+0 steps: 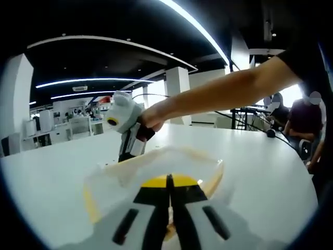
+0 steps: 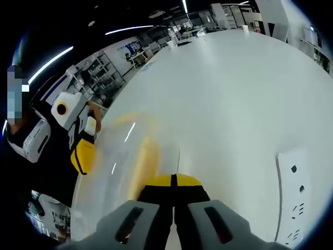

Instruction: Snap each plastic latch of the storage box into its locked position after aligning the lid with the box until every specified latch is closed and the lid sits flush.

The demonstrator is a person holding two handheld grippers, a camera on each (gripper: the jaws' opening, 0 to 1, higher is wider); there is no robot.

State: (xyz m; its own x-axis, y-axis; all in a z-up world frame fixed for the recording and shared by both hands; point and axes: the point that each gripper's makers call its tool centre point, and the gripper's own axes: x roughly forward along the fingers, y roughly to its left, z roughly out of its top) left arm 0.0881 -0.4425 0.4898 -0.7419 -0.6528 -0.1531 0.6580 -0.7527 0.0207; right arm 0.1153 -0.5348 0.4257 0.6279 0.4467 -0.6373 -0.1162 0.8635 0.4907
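The clear plastic storage box [image 1: 156, 166] with its lid lies on the white table [image 1: 250, 156], directly ahead of both grippers. In the left gripper view my left gripper [image 1: 169, 182] is shut, its tips against a yellow latch [image 1: 182, 180] at the box's near end. My right gripper [image 1: 130, 143] stands at the box's far end, held by a person's hand. In the right gripper view my right gripper [image 2: 174, 181] is shut against a yellow latch [image 2: 186, 179], with the box [image 2: 125, 156] blurred. The left gripper [image 2: 83, 140] sits at the opposite end by another yellow latch [image 2: 86, 156].
A white power strip [image 2: 296, 192] lies on the table to the right of the box. People sit at the table's far right [image 1: 304, 120]. Desks and shelves [image 1: 47, 127] stand beyond the table edge. The person's arm [image 1: 218, 88] crosses above the box.
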